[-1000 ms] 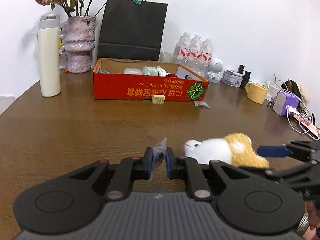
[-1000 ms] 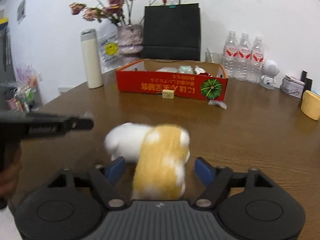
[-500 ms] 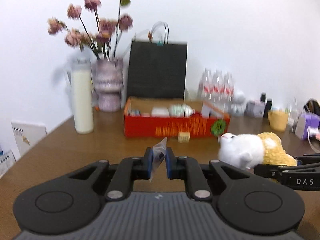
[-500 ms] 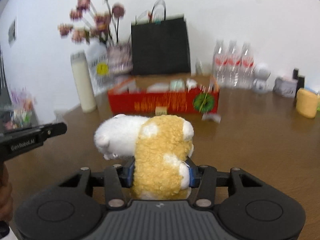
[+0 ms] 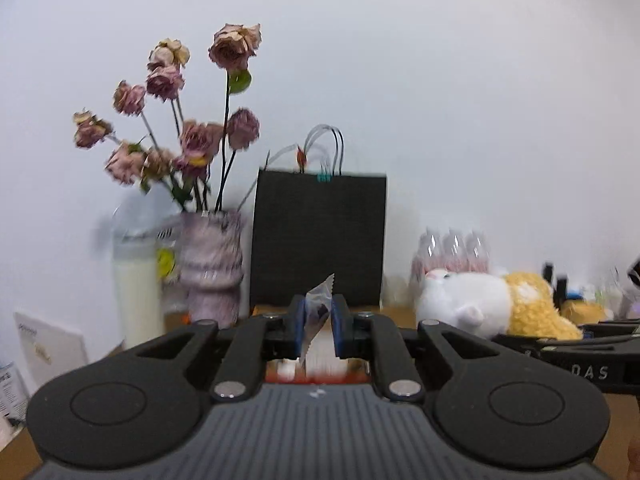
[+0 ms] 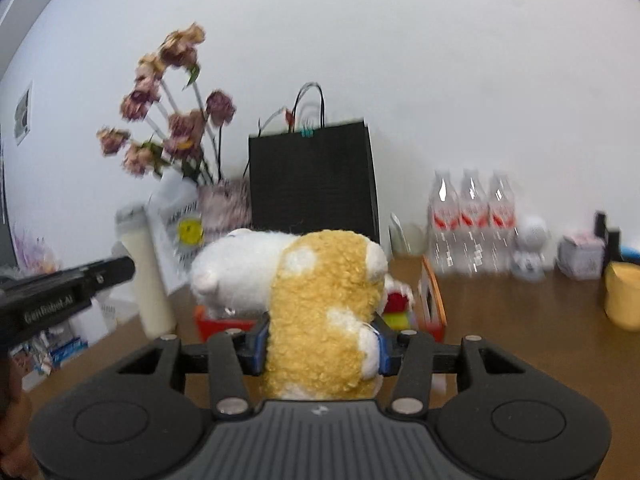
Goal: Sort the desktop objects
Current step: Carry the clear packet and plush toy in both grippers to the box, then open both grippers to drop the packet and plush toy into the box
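The left gripper [image 5: 318,326] is closed on a small clear packet [image 5: 316,312]. Its two blue pads press the packet from both sides, and the serrated top corner of the packet stands up above the fingers [image 5: 298,326]. The packet is in the air, in front of the black paper bag [image 5: 320,240].

The right gripper [image 6: 320,346] holds a plush toy [image 6: 320,304], yellow and white. The fingers [image 6: 259,346] squeeze the yellow curly body from left and right, and the white head points to the left. The toy is lifted above the bench [image 6: 520,320], in front of the red cardboard box [image 6: 434,308]. Inside the box, something red and something yellow-green can be seen, but they are too blurred to name.

In the left wrist view the same plush toy [image 5: 480,304] appears on the right side, with the arm of the right gripper below it.

Behind, against the white wall, there are a vase with dried roses [image 5: 212,264], a tall white bottle [image 6: 148,276], three water bottles [image 6: 472,224] and a yellow mug [image 6: 622,298]. A hand [image 6: 12,420] is partly visible at the left edge of the right wrist view.
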The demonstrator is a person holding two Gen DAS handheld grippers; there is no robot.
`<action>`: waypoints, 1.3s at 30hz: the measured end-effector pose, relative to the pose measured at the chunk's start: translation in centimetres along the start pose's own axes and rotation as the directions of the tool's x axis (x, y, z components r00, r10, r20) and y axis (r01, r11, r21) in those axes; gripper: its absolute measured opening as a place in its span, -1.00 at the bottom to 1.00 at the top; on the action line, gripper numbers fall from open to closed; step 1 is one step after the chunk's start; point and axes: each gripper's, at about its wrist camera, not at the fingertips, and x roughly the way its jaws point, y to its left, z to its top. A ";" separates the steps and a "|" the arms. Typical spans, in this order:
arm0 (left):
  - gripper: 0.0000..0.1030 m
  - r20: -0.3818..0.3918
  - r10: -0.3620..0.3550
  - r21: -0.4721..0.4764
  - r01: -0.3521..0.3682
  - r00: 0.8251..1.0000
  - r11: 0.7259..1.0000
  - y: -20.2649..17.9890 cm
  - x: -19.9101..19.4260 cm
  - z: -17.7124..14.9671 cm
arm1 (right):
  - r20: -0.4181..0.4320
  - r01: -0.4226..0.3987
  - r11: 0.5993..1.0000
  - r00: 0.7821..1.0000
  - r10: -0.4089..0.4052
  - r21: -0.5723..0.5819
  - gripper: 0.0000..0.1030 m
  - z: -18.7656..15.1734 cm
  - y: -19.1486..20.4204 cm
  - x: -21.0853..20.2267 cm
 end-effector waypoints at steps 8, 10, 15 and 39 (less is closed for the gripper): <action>-0.73 0.016 0.013 0.034 -0.014 1.000 0.999 0.3 10.5 3.2 | -0.016 0.019 1.000 1.000 -0.020 -0.023 -0.09 6.9 -1.7 11.3; -0.73 -0.006 0.012 0.041 -0.011 1.000 0.999 0.0 12.7 3.0 | -0.031 0.033 0.999 0.999 -0.034 -0.015 -0.09 7.5 -2.5 13.7; -0.73 -0.142 0.024 0.040 -0.018 0.990 0.999 0.5 18.7 1.9 | -0.166 0.057 0.998 0.984 -0.058 -0.013 -0.09 7.8 -4.6 20.3; 0.91 -0.744 -0.001 -0.020 -0.020 0.668 1.000 3.9 25.4 -0.9 | -0.699 0.100 0.989 0.715 0.005 0.109 0.52 5.6 -5.8 28.2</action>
